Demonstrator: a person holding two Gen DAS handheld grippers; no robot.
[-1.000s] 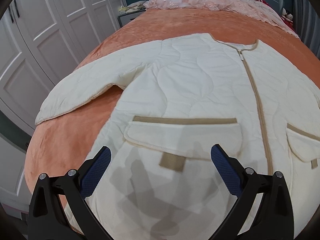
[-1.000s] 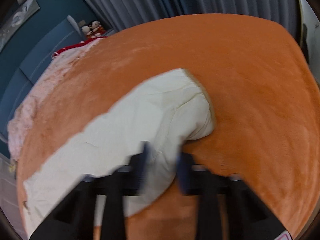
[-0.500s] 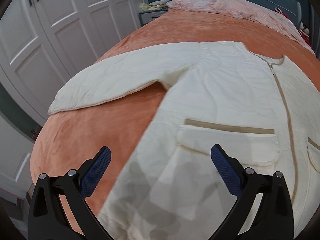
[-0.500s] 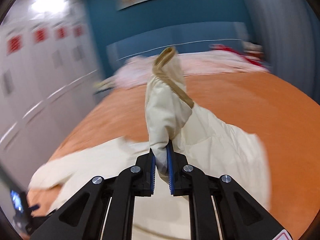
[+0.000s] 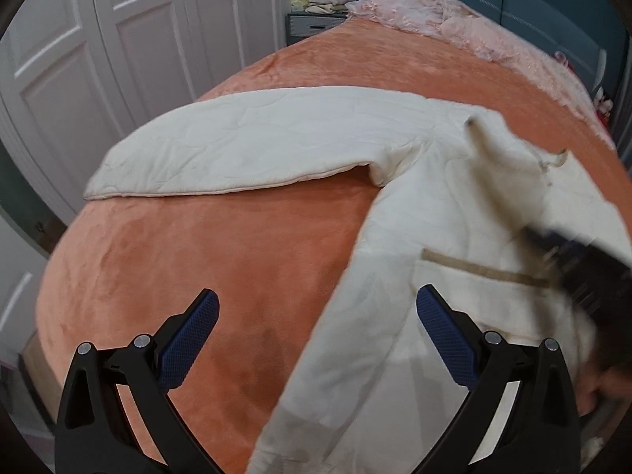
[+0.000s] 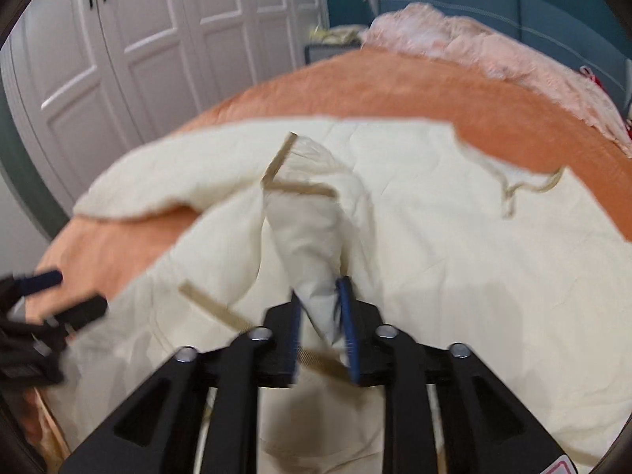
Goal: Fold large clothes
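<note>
A cream quilted jacket (image 5: 434,205) (image 6: 454,256) lies front up on the orange bed cover (image 5: 237,260), its left sleeve (image 5: 245,150) stretched out sideways. My right gripper (image 6: 320,316) hovers over the jacket's front with the other sleeve (image 6: 312,229) standing up between its jaws. The jaws are opening, and the sleeve's narrow end sits loosely in the gap. In the left wrist view that gripper is a dark blur (image 5: 572,260) under the raised sleeve (image 5: 509,158). My left gripper (image 5: 316,308) is wide open and holds nothing, above the jacket's left side edge near the hem.
A white wardrobe (image 5: 118,39) stands close along the bed's left side. A crumpled pink quilt (image 5: 454,19) lies at the head of the bed against a blue headboard (image 5: 553,4). A small nightstand (image 5: 312,25) stands in the far corner.
My right gripper swung the sleeve from the bed's far side over onto the jacket's front, and its jaws have parted. My left gripper slid left, from the pocket to the jacket's side edge.
</note>
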